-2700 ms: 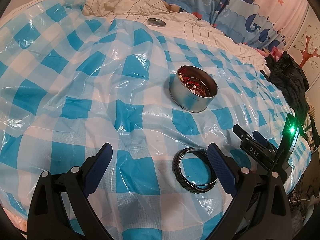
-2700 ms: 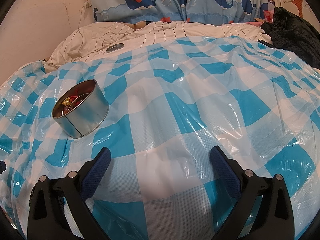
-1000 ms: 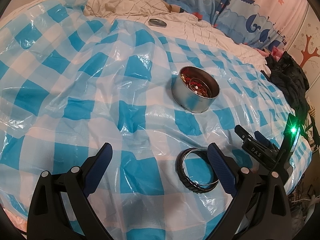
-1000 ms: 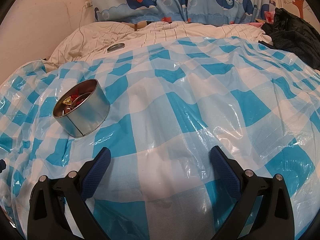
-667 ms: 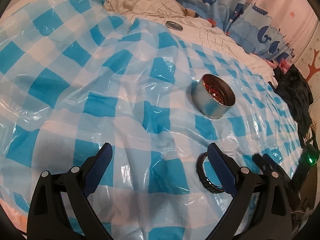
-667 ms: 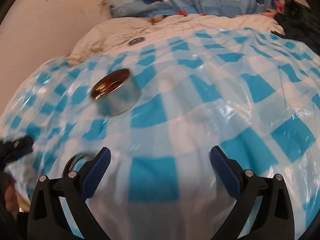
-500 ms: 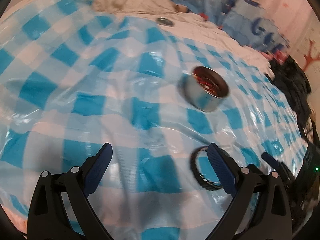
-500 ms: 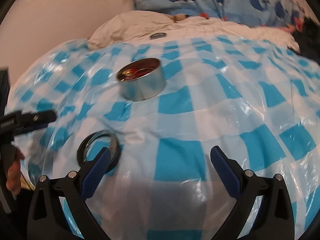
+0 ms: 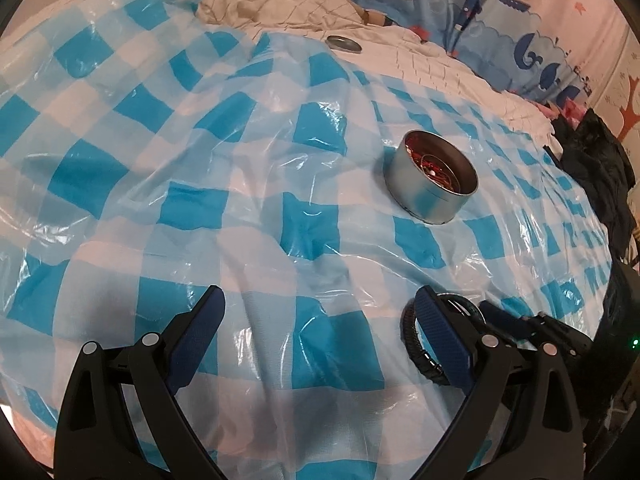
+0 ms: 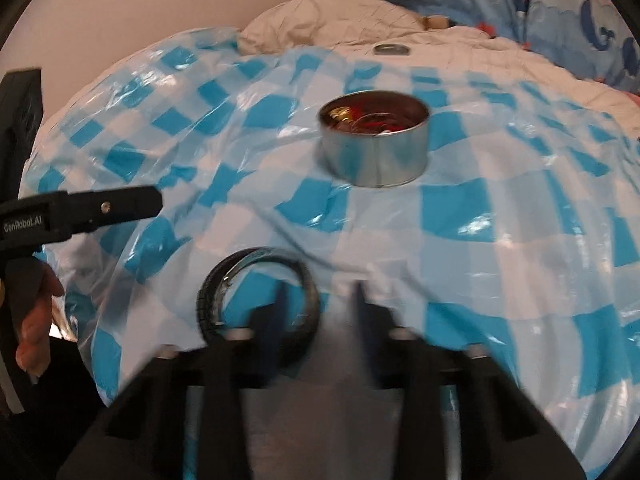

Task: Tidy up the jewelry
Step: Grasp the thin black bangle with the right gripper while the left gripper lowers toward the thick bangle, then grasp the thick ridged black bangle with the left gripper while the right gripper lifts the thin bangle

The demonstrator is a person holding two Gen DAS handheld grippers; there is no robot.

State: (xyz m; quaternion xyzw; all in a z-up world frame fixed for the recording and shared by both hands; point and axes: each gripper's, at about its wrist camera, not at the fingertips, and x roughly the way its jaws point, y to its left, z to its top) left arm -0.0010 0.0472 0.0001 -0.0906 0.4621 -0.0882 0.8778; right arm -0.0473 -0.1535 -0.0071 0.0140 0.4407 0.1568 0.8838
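1. On the bed I count one blue-and-white checked plastic sheet (image 9: 248,208), spread and wrinkled over the bedding.
2. I see one round metal tin (image 10: 374,146) standing upright on that sheet, open at the top, with red and gold jewelry inside; I cannot count the pieces.
3. One black bracelet (image 10: 256,300) lies flat on the sheet, nearer to me than the tin and well apart from it.
4. One small metal lid (image 9: 343,44) rests on the cream quilt beyond the sheet's far edge.
5. My two grippers: the left gripper (image 9: 320,336) has its jaws spread wide with nothing between them, and its right finger (image 9: 440,340) hides part of the bracelet.
6. My right gripper (image 10: 318,308) is blurred and its jaws are closing. One finger sits inside the bracelet's ring and the other outside, so the band's right side is between them; I cannot tell whether the pads press on it.
7. One hand (image 10: 34,320) shows at the left edge of the right wrist view, on the left gripper's handle.
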